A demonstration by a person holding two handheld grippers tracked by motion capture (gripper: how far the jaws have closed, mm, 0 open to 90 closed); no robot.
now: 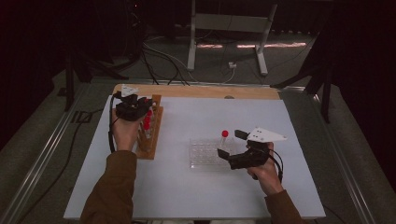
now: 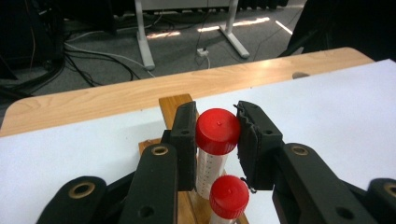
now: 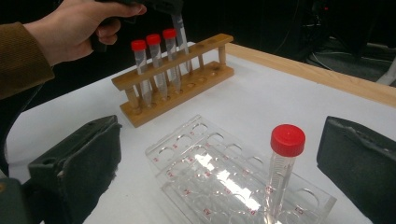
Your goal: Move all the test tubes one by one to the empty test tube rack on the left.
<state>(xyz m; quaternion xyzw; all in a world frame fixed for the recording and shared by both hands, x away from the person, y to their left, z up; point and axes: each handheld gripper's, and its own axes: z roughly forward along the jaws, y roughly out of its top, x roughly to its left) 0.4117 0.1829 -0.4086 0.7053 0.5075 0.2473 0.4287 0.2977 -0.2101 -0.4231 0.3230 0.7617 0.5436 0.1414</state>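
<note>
Left gripper [image 2: 217, 140]: jaws closed on the red screw cap of a clear plastic test tube [image 2: 215, 144], pads pressing both sides of the cap. The tube stands in the wooden rack [image 1: 150, 133], left of centre in the high view; in the left gripper view it sits mid-frame, with a second red-capped tube [image 2: 228, 198] just below it.

Right gripper [image 3: 219, 172]: jaws wide apart, holding nothing. Between them, untouched, one red-capped tube [image 3: 282, 172] stands upright in the clear plastic rack [image 3: 187, 154] at lower centre of the right gripper view.

Handling, as judged: the tube looks light and stiff, thin-walled, probably empty. Smooth plastic wall would slip under the pads; the ribbed cap gives better purchase, so the present hold at the cap seems sound. A squeeze on the bare wall risks cracking or popping it out.

Orientation: long axis near vertical, cap up, tapered end down in the rack hole. Lift should follow that axis, straight up, or the tube may bind in the hole and tip the rack.
</note>
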